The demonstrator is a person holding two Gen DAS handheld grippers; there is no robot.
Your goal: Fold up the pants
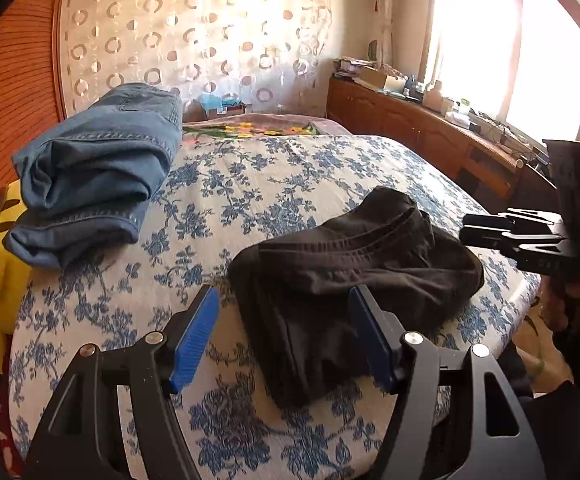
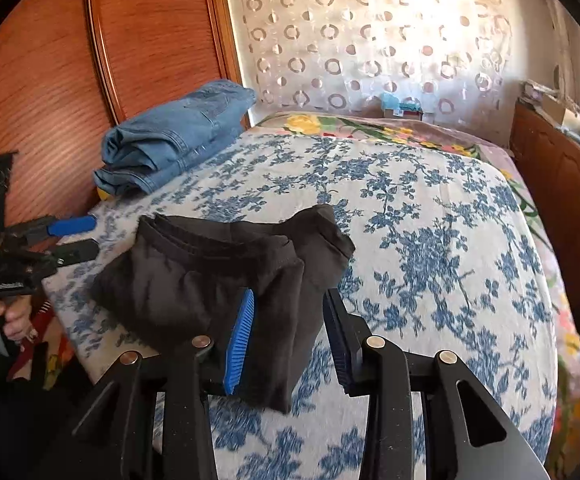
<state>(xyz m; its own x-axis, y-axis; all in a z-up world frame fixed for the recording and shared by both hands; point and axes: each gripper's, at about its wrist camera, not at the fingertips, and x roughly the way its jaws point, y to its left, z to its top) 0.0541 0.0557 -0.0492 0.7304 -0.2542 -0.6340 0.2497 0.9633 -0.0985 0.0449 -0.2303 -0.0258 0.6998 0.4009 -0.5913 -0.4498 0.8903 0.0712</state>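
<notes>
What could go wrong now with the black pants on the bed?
The black pants lie near the bed edge, so a nudge might slide them off. Cloth lies between the right gripper's open jaws; pulling back could snag it and undo the fold. The left gripper straddles a corner too.

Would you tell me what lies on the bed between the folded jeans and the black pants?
Only bare floral bedspread separates jeans from black pants, in both views.
</notes>
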